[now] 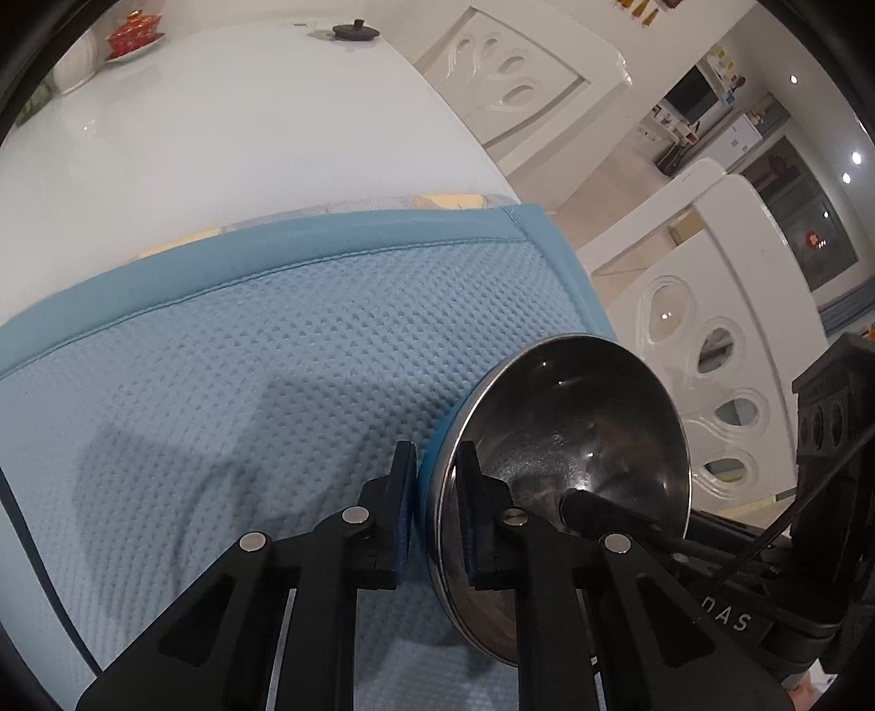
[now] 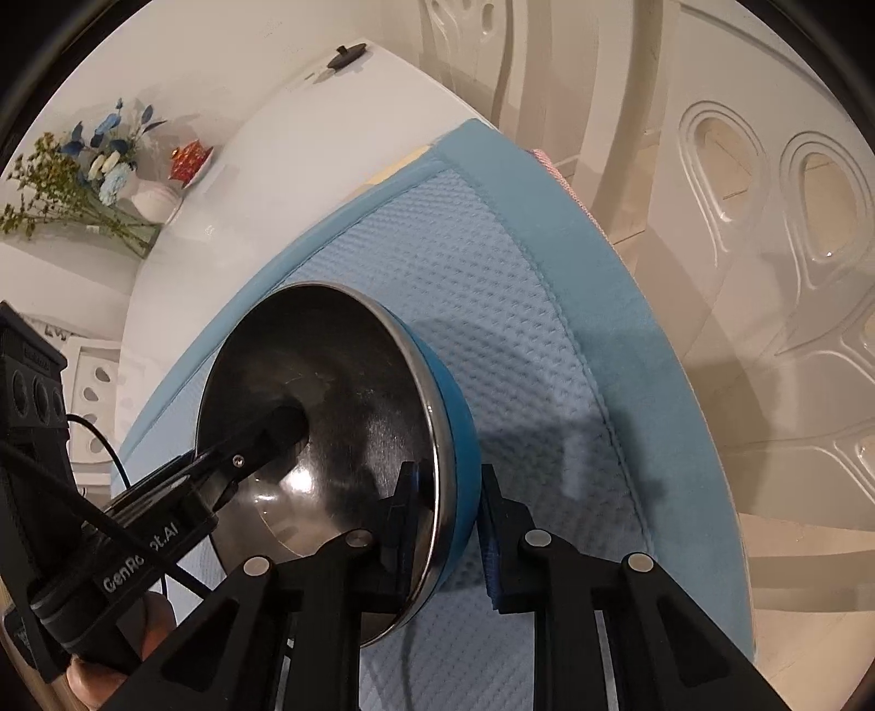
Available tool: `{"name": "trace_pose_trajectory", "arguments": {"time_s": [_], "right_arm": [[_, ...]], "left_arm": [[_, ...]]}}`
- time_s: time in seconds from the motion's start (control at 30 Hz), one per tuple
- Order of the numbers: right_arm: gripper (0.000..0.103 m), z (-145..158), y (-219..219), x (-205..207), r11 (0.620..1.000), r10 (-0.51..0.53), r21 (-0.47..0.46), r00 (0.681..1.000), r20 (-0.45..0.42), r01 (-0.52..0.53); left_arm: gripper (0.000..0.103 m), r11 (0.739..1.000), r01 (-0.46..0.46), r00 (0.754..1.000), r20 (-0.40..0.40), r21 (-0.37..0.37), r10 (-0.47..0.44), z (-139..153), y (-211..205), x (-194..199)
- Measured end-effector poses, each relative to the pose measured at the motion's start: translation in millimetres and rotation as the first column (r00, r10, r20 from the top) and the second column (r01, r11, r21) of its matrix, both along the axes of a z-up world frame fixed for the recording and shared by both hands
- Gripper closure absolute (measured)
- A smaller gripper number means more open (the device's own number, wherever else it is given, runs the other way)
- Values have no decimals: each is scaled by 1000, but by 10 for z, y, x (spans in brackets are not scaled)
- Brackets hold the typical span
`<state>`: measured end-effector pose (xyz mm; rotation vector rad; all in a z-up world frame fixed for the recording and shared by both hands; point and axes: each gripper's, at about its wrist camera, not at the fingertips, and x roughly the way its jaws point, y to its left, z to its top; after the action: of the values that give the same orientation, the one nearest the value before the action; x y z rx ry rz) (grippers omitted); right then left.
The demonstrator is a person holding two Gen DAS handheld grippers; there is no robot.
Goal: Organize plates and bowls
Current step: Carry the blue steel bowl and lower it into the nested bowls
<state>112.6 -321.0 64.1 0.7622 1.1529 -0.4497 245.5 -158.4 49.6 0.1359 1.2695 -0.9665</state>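
Round steel bowl with blue outer shell (image 1: pixel 574 437) sits on blue waffle-weave mat (image 1: pixel 273 355) near the surface's edge. Left gripper (image 1: pixel 435 481) and right gripper (image 2: pixel 445 508): jaws pinched on opposite rims. Risk: uneven lift tilts bowl, thin rim slips.

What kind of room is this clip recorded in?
Most likely a home dining area: a glossy white table under a blue quilted mat, white carved chairs beside it, and a flower vase with a red lidded teacup at the far end.
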Motion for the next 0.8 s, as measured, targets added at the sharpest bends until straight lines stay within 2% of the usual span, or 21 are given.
{"name": "trace_pose_trajectory", "arguments": {"time_s": [0.2,0.37,0.8], "right_arm": [[84,216,145,-34,1000,19,-12,1000,20,-18],[84,452,345,-59,999,43,-31,998,38,-42],[83,1008,1111,-172,982,177,-83,980,90,-170]], "left_arm": [[92,1000,-11,998,61,-12,12,280,180,-119],[92,998,-44,996,77,-41,47,495,396,-215],[91,976,-192,975,96,-105,202,1018,1240,-539]]}}
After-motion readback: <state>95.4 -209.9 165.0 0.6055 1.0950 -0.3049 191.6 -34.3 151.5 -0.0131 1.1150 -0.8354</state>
